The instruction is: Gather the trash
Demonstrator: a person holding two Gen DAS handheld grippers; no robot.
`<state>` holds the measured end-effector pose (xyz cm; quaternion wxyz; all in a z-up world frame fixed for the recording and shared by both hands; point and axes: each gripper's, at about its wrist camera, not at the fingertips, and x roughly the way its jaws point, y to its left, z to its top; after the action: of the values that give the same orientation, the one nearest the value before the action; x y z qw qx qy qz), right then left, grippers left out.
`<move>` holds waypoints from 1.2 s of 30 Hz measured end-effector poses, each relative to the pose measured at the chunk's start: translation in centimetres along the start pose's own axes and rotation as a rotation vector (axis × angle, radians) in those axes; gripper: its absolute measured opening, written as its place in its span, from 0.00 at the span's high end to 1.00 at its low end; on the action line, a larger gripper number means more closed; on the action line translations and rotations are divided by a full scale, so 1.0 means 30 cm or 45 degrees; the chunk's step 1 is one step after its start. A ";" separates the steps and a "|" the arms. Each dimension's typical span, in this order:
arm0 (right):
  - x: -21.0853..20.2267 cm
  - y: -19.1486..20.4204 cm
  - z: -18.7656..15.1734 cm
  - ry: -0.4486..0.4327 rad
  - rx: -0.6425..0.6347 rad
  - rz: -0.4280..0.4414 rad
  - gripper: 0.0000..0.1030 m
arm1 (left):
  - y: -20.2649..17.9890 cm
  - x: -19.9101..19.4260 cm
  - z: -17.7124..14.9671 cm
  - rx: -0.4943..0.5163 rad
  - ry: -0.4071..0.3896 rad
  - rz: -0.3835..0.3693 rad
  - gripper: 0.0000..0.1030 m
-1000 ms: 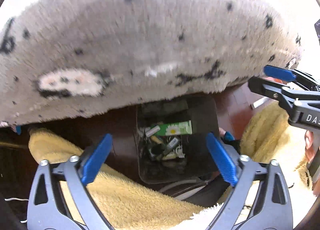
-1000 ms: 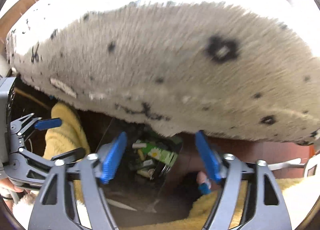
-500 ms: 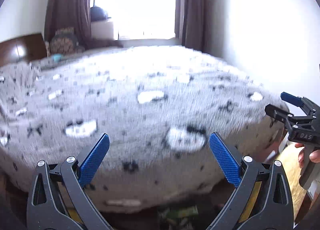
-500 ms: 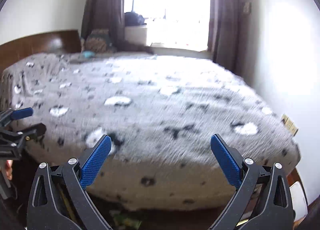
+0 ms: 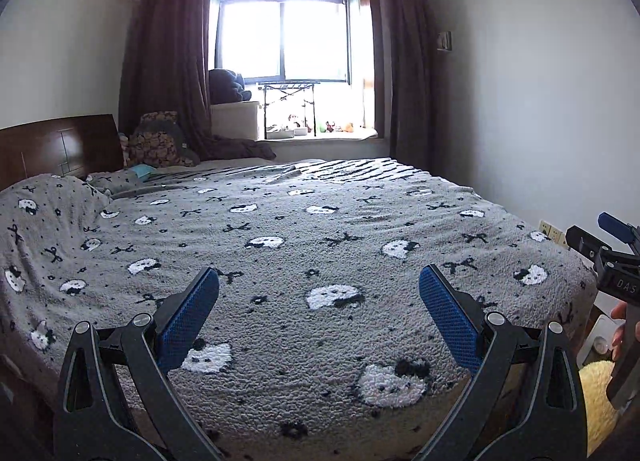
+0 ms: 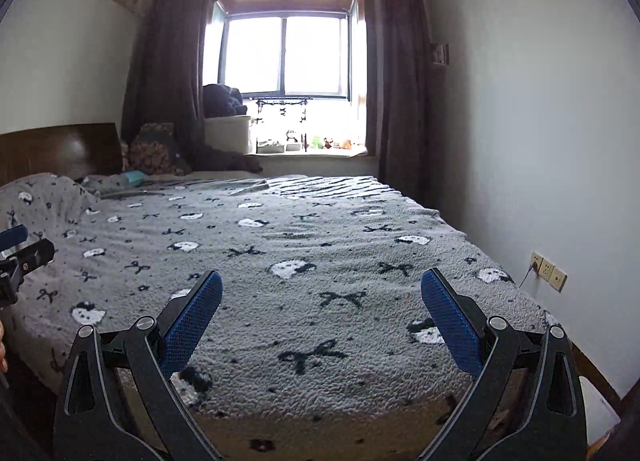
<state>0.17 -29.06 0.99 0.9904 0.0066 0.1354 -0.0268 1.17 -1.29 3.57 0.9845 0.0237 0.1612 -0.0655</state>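
We hold the left black gripper with blue pads and the right one spread wide, empty, above the grey fleece bedspread with white cat faces — no trash shows on it, so neither hand is nearer.

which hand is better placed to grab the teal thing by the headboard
Left, probably: the teal thing lies far left on the bed; the left tongs are on that side, the right tongs, jaws just opened, further right.
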 end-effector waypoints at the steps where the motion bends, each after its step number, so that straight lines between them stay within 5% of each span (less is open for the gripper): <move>1: 0.002 0.002 0.007 -0.003 0.002 -0.003 0.03 | 0.002 0.001 0.001 -0.005 -0.002 0.002 0.08; 36: 0.027 0.091 0.022 0.015 -0.017 0.091 0.03 | -0.034 0.029 -0.039 0.010 0.051 -0.008 0.08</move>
<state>1.27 -26.38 1.42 0.9899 0.0051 0.1412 0.0095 1.49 -2.34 2.16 0.9808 0.0281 0.1805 -0.0687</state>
